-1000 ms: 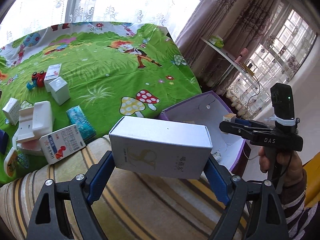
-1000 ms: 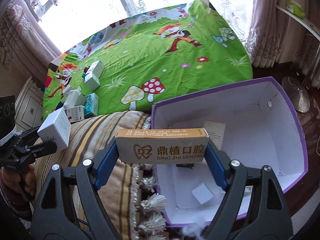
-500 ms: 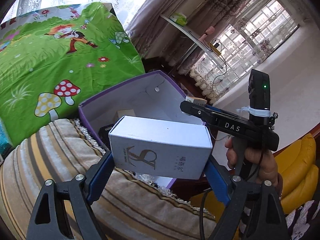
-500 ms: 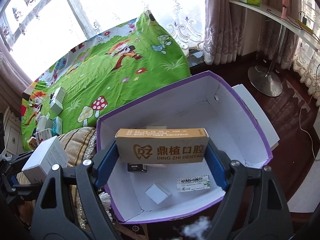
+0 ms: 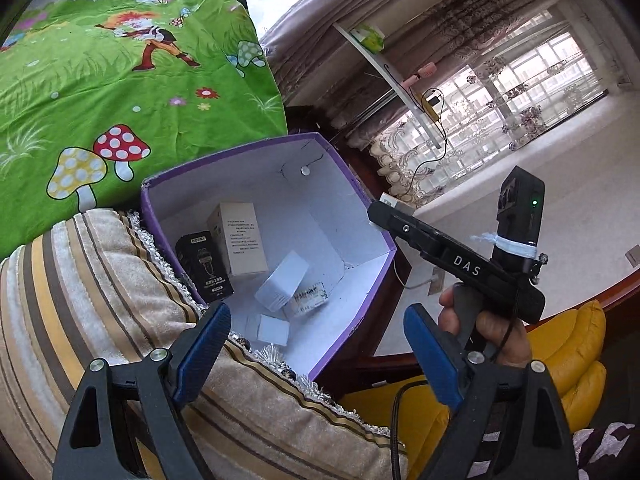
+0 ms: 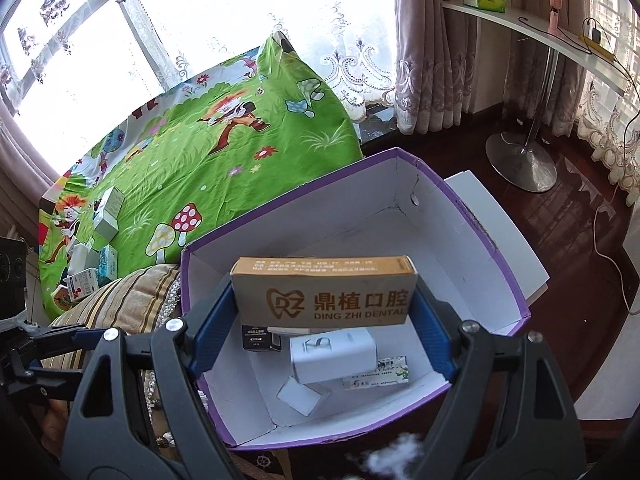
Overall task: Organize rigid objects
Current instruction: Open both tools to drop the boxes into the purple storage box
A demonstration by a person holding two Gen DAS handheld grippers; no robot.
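The left gripper (image 5: 316,354) now gapes empty – its white carton (image 6: 333,354) has dropped into the purple-walled cardboard bin (image 6: 476,216) – leaving the right gripper (image 6: 323,316) clamping the tan dental box (image 6: 324,294).

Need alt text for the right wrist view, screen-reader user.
The right gripper is shut on a tan cardboard dental box, held above an open purple cardboard bin with a white interior. Several small boxes lie inside it, including a white carton; more sit on a green cartoon-print sheet.

Bright lace-curtained windows (image 6: 152,32), dark wooden floor (image 6: 568,216), white shelf (image 6: 532,28)
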